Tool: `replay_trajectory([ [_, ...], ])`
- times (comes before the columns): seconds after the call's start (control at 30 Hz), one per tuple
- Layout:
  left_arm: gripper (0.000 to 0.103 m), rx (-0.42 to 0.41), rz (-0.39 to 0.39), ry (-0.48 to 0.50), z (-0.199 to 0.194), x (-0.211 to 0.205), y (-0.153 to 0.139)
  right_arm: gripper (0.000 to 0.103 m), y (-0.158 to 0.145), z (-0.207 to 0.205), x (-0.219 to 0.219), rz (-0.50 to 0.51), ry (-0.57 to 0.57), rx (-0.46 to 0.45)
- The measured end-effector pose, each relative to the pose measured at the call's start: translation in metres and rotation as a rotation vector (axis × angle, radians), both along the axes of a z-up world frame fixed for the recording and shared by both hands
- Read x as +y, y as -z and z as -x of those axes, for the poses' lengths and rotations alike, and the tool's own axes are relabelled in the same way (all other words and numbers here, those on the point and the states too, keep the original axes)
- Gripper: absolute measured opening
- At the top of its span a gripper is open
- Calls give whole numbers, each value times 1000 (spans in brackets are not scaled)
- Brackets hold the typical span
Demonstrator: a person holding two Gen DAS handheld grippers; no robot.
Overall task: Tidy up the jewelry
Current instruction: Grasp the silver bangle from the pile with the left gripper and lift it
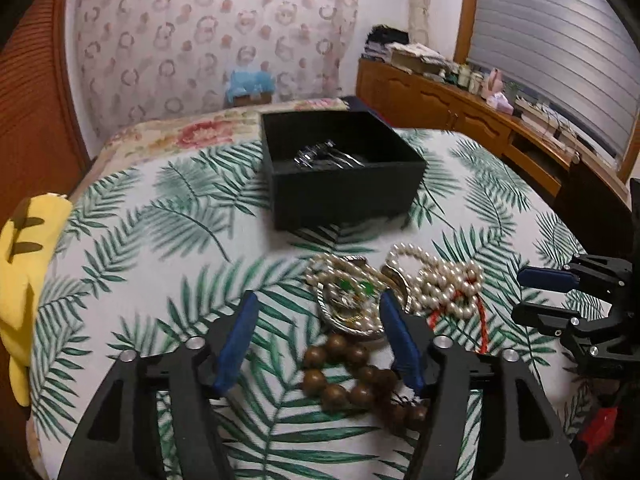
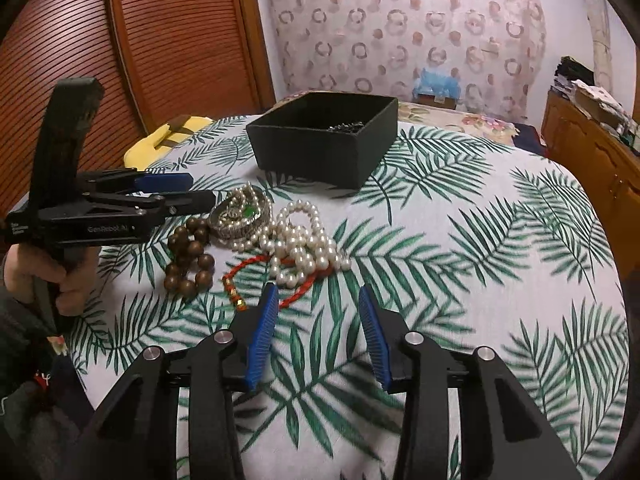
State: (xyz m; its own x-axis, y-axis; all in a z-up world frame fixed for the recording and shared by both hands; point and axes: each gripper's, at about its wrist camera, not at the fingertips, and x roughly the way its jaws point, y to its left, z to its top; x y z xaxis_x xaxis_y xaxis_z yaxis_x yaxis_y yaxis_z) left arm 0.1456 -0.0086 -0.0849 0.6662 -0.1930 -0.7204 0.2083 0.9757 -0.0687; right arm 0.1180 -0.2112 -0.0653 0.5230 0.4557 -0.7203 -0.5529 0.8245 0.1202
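On the leaf-print bedcover (image 2: 460, 240) stood an open black box (image 2: 324, 140) that already held some metal pieces, and just in front of it the jewelry lay in one heap: a pearl necklace (image 2: 304, 240), a wooden bead bracelet (image 2: 190, 256), an ornate metal piece (image 2: 240, 216) and a red cord (image 2: 296, 292). The left gripper (image 1: 316, 340) was spread with nothing pinched, the beads and the metal piece lying between its fingers, and the right gripper (image 2: 318, 336), also apart and empty, hung just before the cord. To do the pick well, I think each gripper should close on one single piece and lift slowly, because the strands probably tangle.

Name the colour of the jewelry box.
Black box, seen best from the right wrist.
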Motion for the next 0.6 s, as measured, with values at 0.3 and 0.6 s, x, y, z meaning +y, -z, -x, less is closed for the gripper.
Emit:
replay_trajectory([
  [0.3,70,74,-7,61,-14,-23,11,44,5,6,-9,-9,28,-5],
  [0.6,67,119,-31,69,-30,-34,18,44,5,9,-9,-22,24,-19],
])
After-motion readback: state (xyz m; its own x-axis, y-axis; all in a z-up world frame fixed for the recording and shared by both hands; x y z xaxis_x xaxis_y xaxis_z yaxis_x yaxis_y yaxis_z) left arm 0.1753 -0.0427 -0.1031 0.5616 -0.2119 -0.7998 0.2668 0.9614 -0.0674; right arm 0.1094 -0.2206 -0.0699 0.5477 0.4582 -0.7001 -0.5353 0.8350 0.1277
